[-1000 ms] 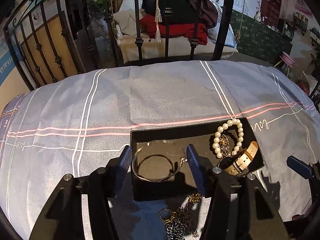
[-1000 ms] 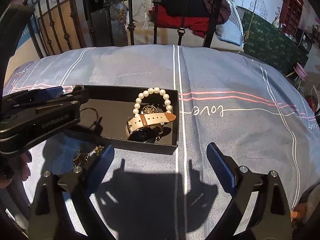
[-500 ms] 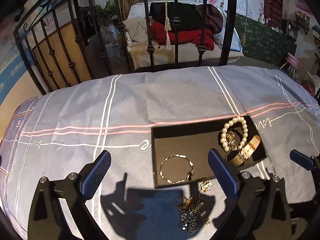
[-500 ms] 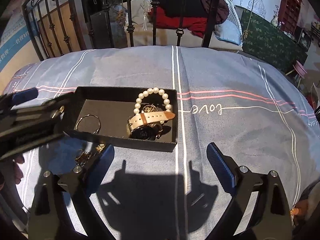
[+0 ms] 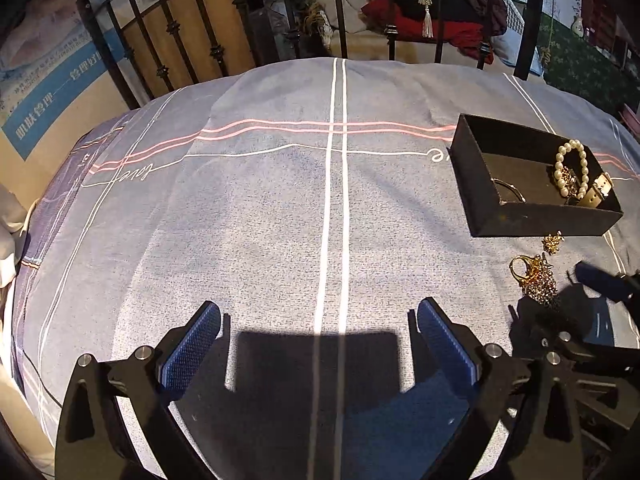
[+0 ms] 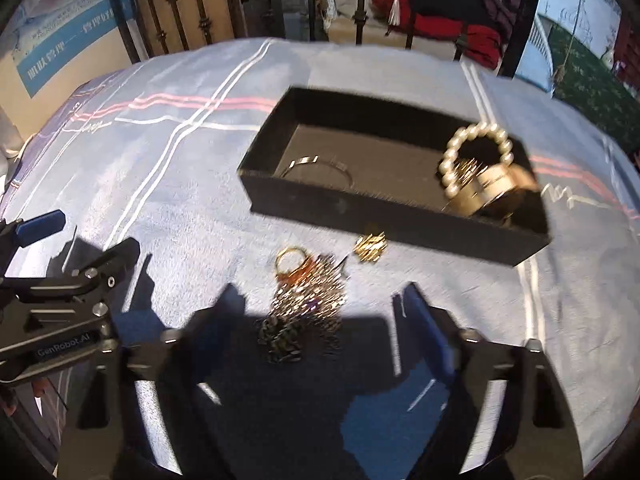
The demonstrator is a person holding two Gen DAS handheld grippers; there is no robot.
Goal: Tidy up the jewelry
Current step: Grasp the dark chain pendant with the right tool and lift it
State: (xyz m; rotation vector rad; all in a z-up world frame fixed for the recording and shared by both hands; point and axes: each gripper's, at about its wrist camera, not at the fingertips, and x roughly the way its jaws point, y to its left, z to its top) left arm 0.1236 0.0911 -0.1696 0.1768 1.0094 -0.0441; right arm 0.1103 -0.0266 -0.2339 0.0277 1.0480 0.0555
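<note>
A: On the bed (image 5: 280, 208), just in front of the box (image 6: 384, 216), a tangle of chain (image 6: 304, 304) lies loose, with a gold ring (image 6: 289, 258) at its far end and a small gold charm (image 6: 371, 245) beside it, close to the box wall.

B: And what is already put away?

A: The bangle (image 6: 316, 166) at one end of the box, the pearls (image 6: 474, 156) and the watch (image 6: 492, 192) together at the other. So the step in hand looks like the chain's turn.

B: Which gripper is on it?

A: The right gripper (image 6: 320, 320). Its jaws have just been closing and stand about half open, one on each side of the chain; the view is blurred, but the pads do not seem to press on it yet, so nothing is held.

B: The left one?

A: The left gripper (image 5: 318, 344) is well off to the side over bare cover, jaws having opened to their widest, empty.

B: Next move?

A: I'd judge the right jaws must close low on the bunched middle, or the links will slip out. The ring may drag along with it.
</note>
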